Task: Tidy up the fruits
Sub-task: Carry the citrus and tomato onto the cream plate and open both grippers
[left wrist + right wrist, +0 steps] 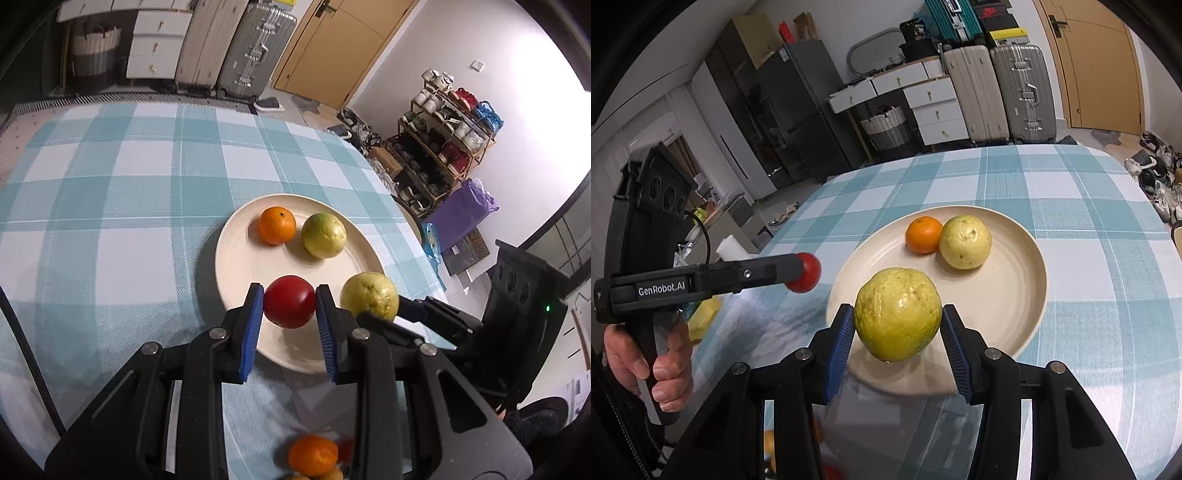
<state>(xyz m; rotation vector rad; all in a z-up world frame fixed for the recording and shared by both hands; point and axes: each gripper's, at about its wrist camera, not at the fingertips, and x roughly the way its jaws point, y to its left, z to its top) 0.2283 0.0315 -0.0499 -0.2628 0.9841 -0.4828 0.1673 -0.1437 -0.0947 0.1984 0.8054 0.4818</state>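
Note:
A cream plate (240,258) (1015,295) lies on the checked tablecloth with an orange (277,225) (923,234) and a yellow-green guava (323,234) (965,242) on it. My left gripper (290,301) is shut on a red tomato (290,301) (805,273), held above the plate's near rim. My right gripper (898,317) is shut on a second yellow-green guava (898,314) (369,297), also raised over the plate's near edge. In the right wrist view the left gripper (803,273) comes in from the left, gripped by a person's hand (661,365).
Blurred orange and red fruit shapes (313,454) show at the bottom of the left wrist view, below the gripper. The table edge (413,225) runs close to the plate's right side. Suitcases (1001,92), drawers and a shoe rack (443,147) stand beyond the table.

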